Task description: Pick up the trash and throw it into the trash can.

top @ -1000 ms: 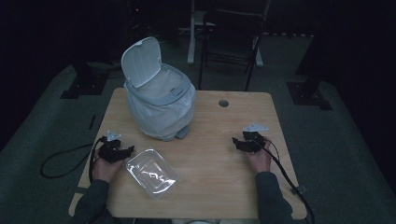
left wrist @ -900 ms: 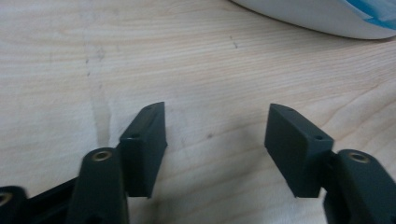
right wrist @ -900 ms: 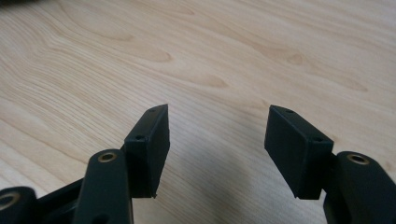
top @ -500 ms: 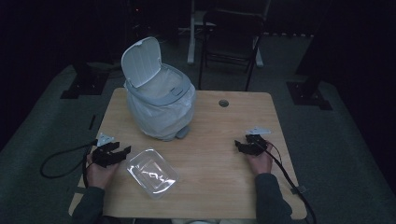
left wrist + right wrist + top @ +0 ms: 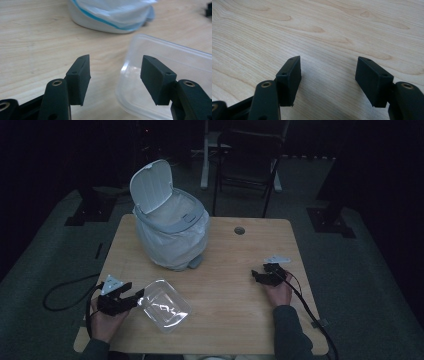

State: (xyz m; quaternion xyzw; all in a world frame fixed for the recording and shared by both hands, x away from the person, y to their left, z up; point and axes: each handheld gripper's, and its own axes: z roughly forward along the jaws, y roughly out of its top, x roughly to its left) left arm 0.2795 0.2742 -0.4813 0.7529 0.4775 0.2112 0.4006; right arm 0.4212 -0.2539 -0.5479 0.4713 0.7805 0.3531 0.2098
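A dim, dark room: grey carpet floor [image 5: 45, 255] surrounds the wooden table [image 5: 230, 255]; a black chair [image 5: 247, 160] stands beyond the table.

Centre of the high view, the desk [image 5: 225, 270]; on its upper-left part stands the bin [image 5: 170, 232], lid tipped up toward the frame's upper left. Lower left on the desk lies the container [image 5: 164, 305], the left gripper [image 5: 135, 297] just beside its left edge. The right gripper [image 5: 257, 276] rests at the right, well apart. A chair [image 5: 247, 165] stands behind the desk, top centre.
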